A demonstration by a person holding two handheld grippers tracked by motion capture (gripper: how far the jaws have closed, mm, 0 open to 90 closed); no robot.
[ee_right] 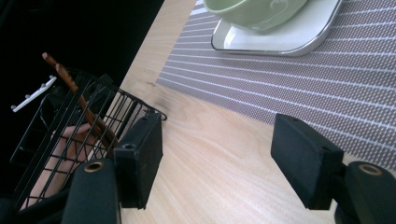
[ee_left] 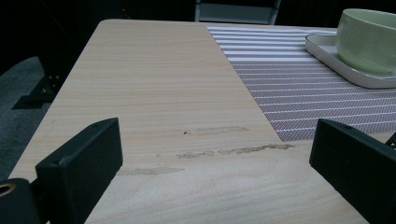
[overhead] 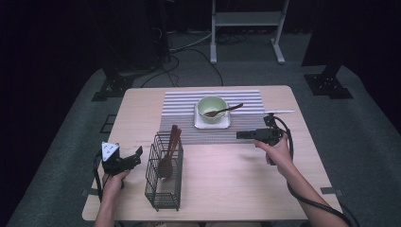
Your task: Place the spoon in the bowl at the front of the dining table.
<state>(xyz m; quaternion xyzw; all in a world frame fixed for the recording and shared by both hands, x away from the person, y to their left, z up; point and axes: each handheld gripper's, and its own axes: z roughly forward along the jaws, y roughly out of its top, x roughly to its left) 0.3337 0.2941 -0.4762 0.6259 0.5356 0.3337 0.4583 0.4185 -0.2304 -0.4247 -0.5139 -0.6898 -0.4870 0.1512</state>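
The right gripper [overhead: 242, 135] hangs over the bare worktop [overhead: 227, 175] with its jaws wide and nothing between them. The wire basket [ee_right: 70, 126] with wooden spoons [overhead: 169, 151] stands off the left jaw, apart from it; the green bowl [ee_right: 254, 11] on its white tray [ee_right: 299, 35] lies ahead of the jaws on the striped mat [ee_right: 327, 93]. The left gripper [overhead: 137, 153] rests beside the basket, jaws also wide and empty.

Pale green bowl [overhead: 211, 108], white tray [overhead: 212, 124], grey-and-white striped mat [overhead: 189, 101], black wire basket [overhead: 164, 177], brown wooden spoons [overhead: 169, 151]
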